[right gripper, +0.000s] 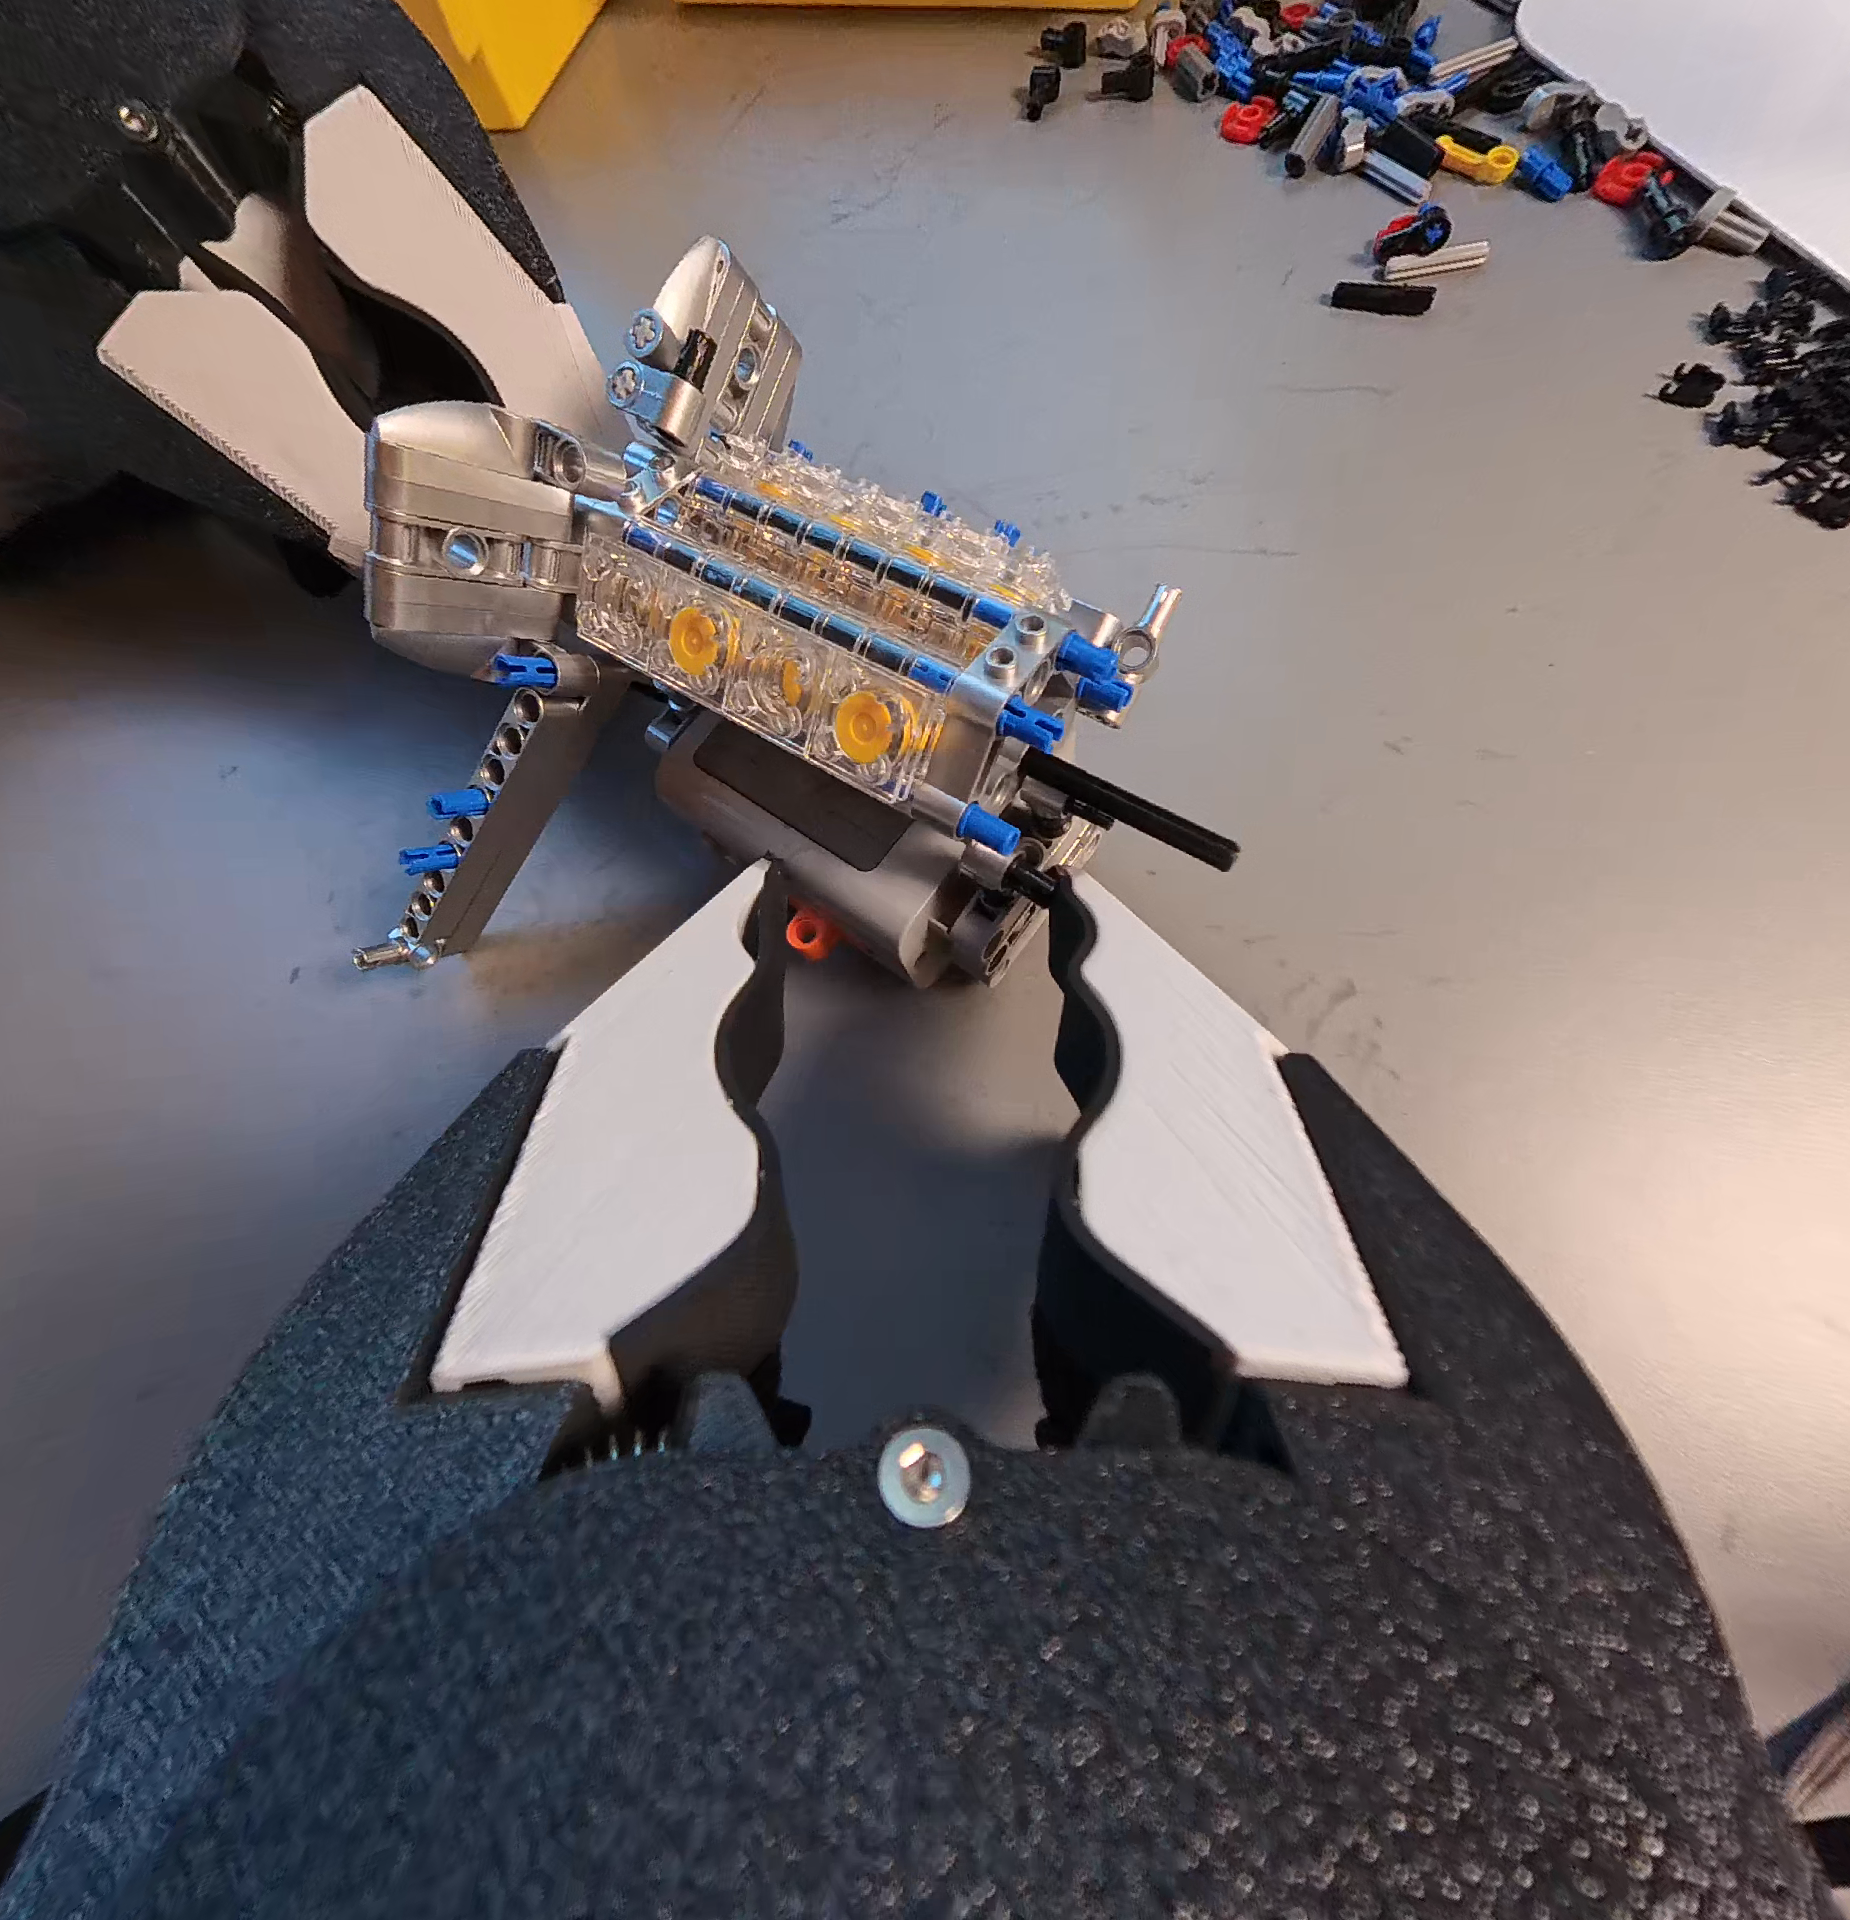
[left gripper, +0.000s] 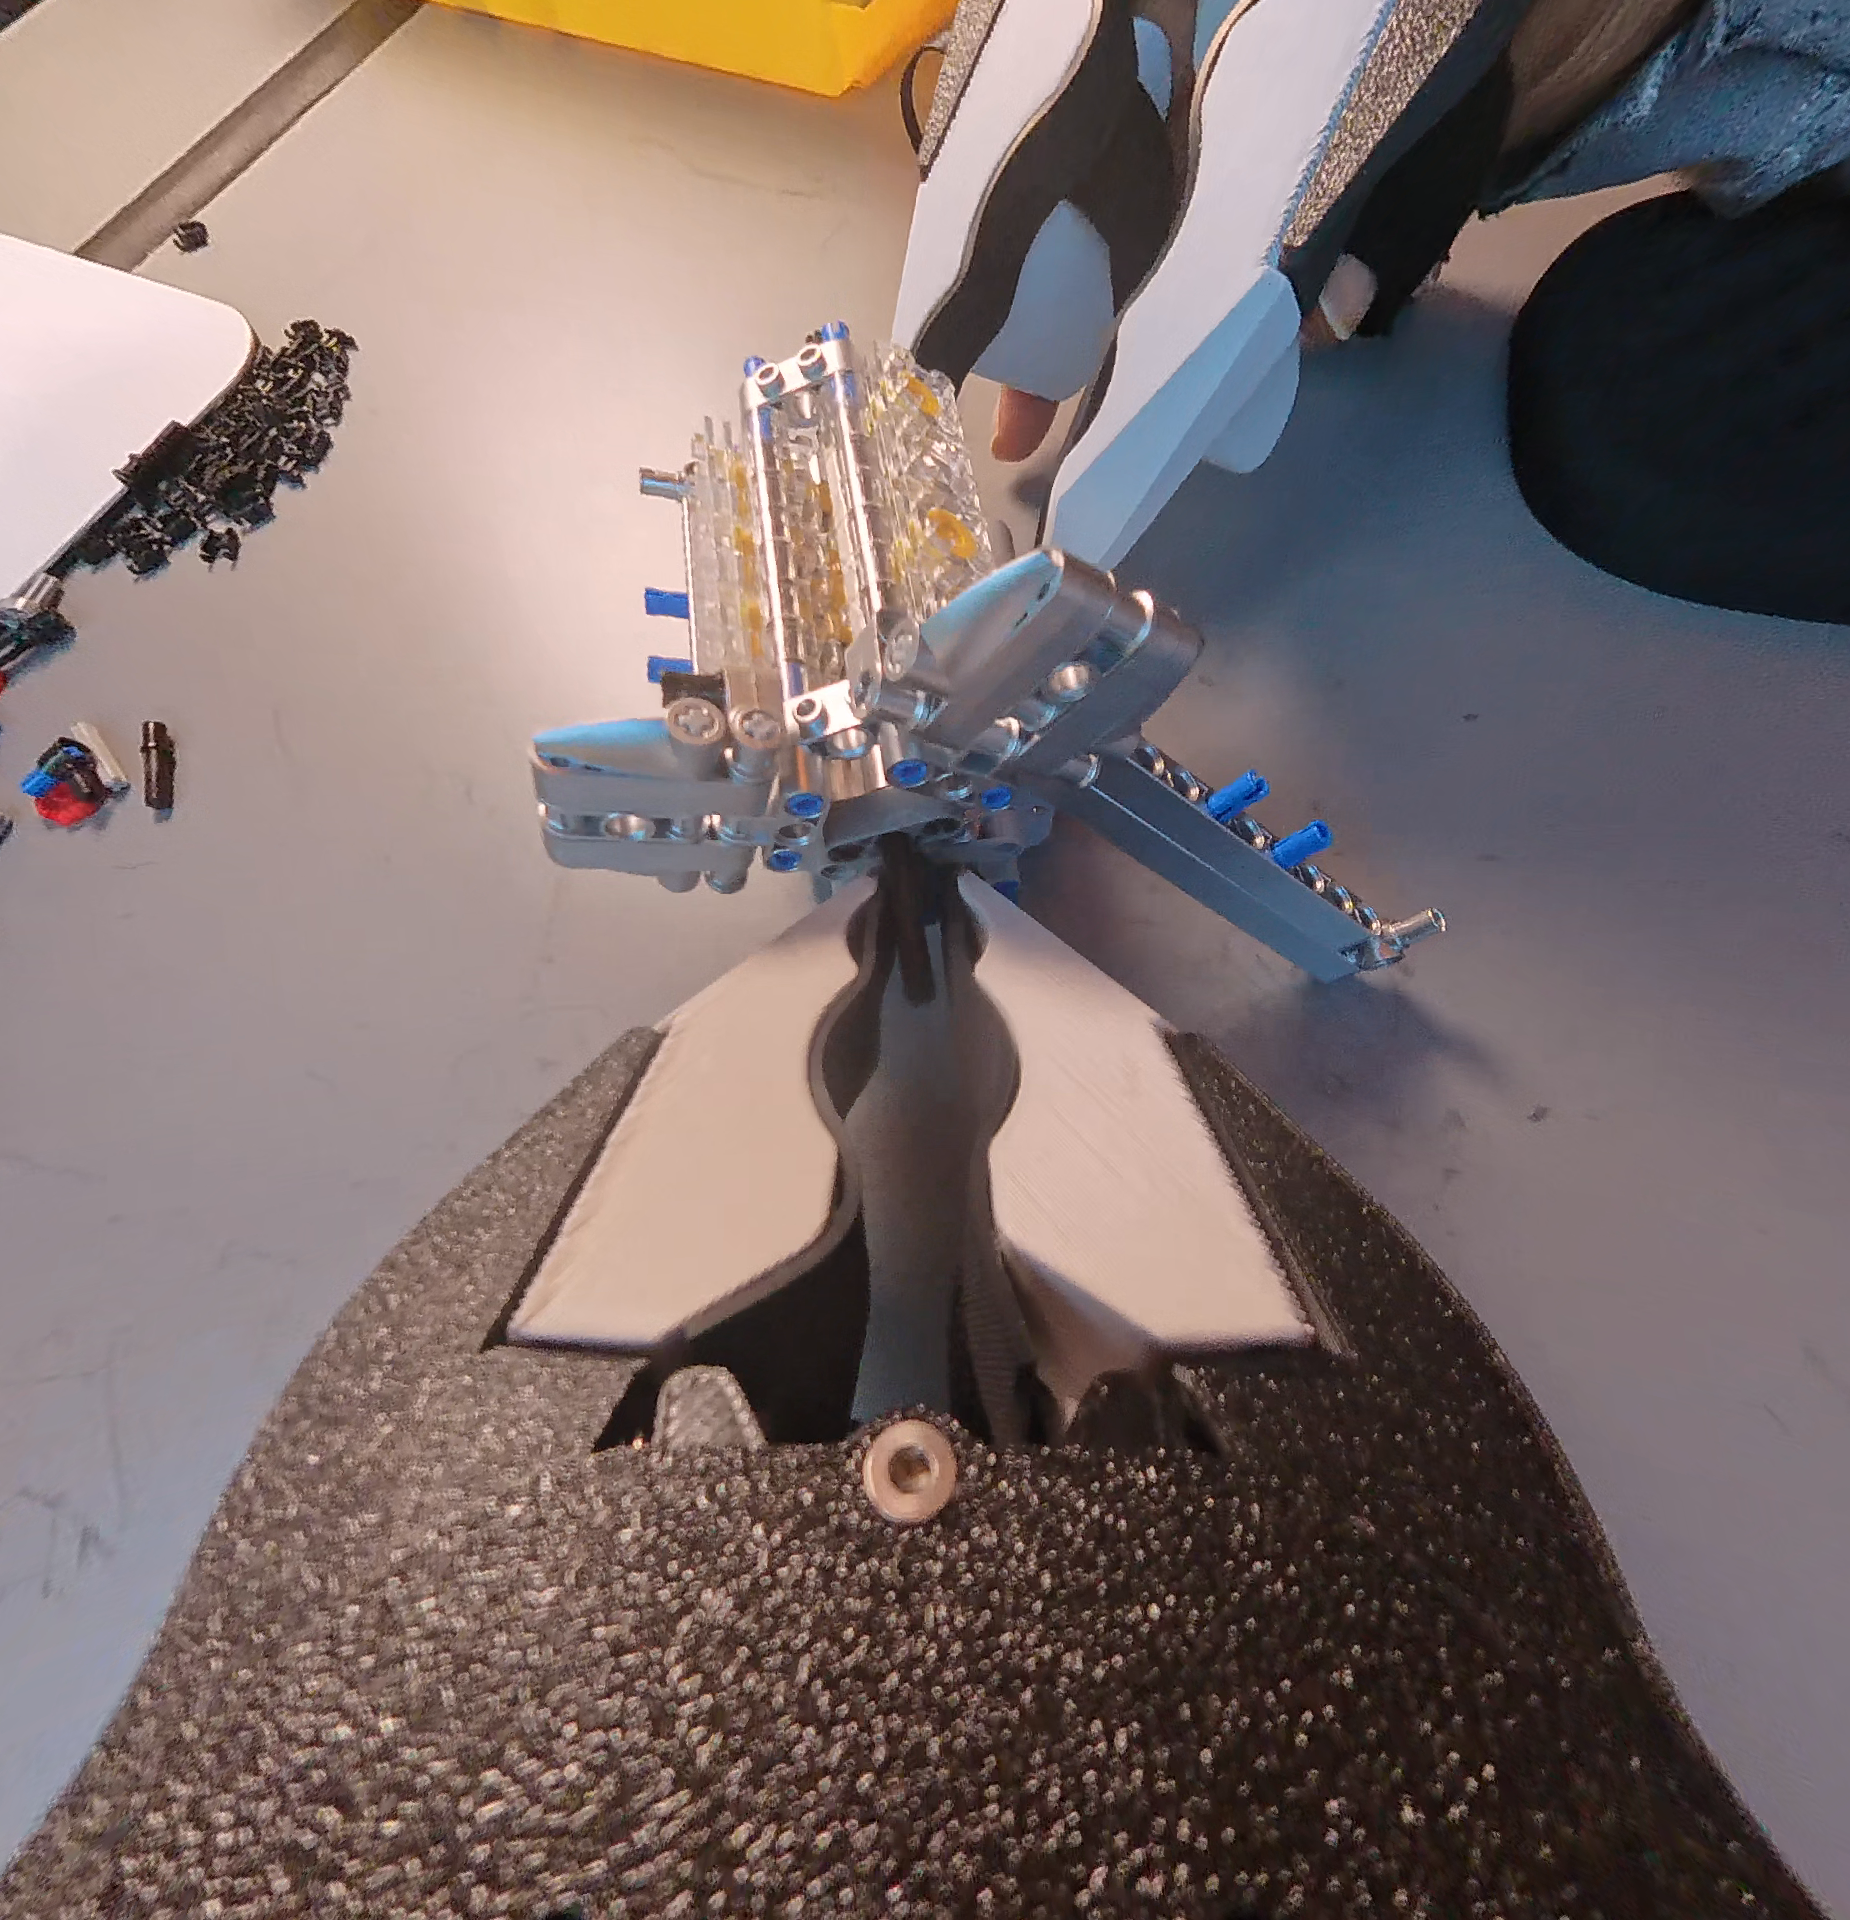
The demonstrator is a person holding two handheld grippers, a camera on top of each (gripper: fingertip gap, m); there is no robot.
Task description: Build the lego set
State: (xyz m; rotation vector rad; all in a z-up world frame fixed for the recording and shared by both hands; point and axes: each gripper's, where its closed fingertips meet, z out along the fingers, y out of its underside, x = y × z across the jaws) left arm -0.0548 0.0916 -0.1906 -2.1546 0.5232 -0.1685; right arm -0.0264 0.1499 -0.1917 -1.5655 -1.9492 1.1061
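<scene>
A brick model [left gripper: 817, 582] of silver beams, clear bricks with yellow discs and blue pins is held tilted above the grey table [left gripper: 329, 1091]. My left gripper [left gripper: 916, 914] is shut on its near silver end, where black axles stick out. In the right wrist view the model [right gripper: 796, 613] has a grey block [right gripper: 796, 831] underneath. My right gripper [right gripper: 910, 904] has its jaws apart and closed on either side of that block. A long silver beam [right gripper: 485, 821] reaches down to the table. The left gripper's fingers [right gripper: 277, 416] show at the model's far end.
A pile of small black pins [right gripper: 1814, 416] and loose coloured parts [right gripper: 1368, 114] lie beside a white tray [right gripper: 1731, 104]. A yellow box [left gripper: 734, 42] stands at the back. A person's gloved hand [left gripper: 1357, 291] and a dark sleeve [left gripper: 1679, 416] are at the right. The left gripper's tips are roughly 7 cm from the right gripper's.
</scene>
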